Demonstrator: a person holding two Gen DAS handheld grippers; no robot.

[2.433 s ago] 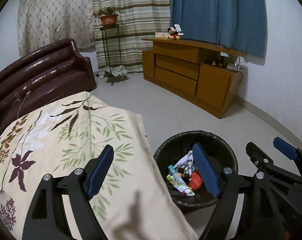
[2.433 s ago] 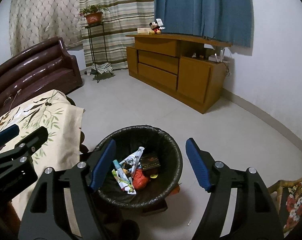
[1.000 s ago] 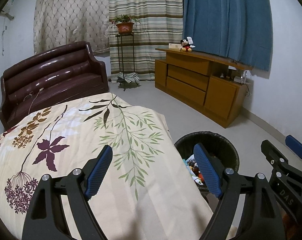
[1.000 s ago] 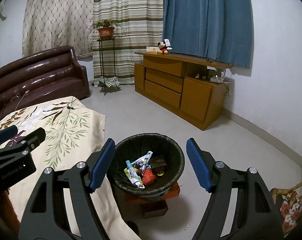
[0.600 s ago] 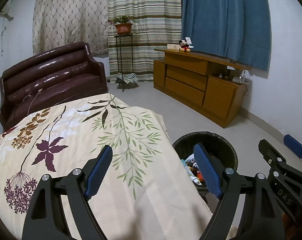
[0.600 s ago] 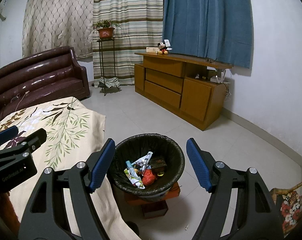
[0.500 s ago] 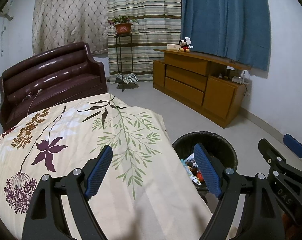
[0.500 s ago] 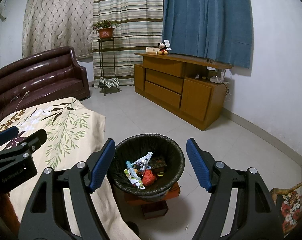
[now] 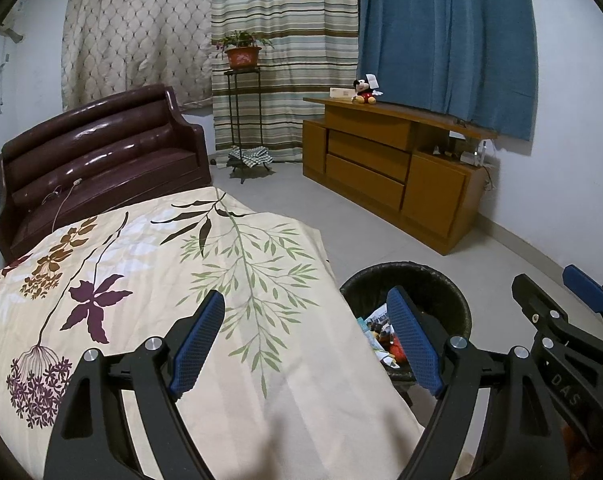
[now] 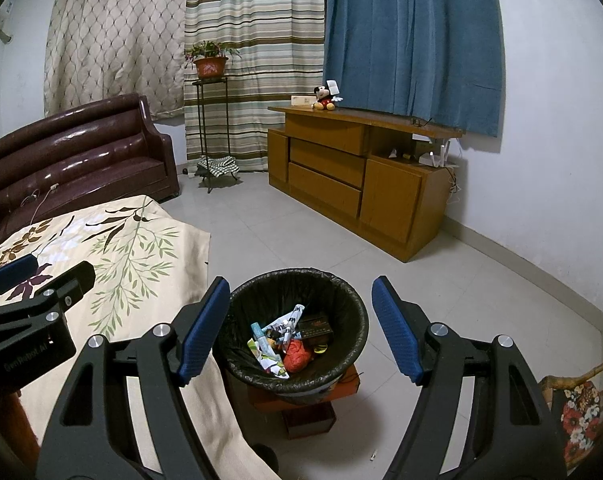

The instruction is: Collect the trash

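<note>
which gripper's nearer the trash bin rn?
Right. The right gripper hangs directly above the trash bin, framing it between open jaws. The left gripper is over the floral cloth, with the bin off to its right.

Your left gripper point(image 9: 305, 340) hangs over the floral cream tablecloth point(image 9: 161, 280), and your right gripper point(image 10: 297, 328) sits beside it, above the black-lined round trash bin point(image 10: 341, 300). The bin stands just right of the cloth's edge, with crumpled wrappers point(image 10: 285, 340) inside. Behind the cloth is the dark brown leather sofa point(image 9: 97, 160). Far back, the potted plant point(image 10: 209, 62) tops the thin metal stand point(image 10: 213, 136); right of it stands the long wooden cabinet point(image 10: 353, 176), carrying the plush mouse toy point(image 10: 324, 98).
</note>
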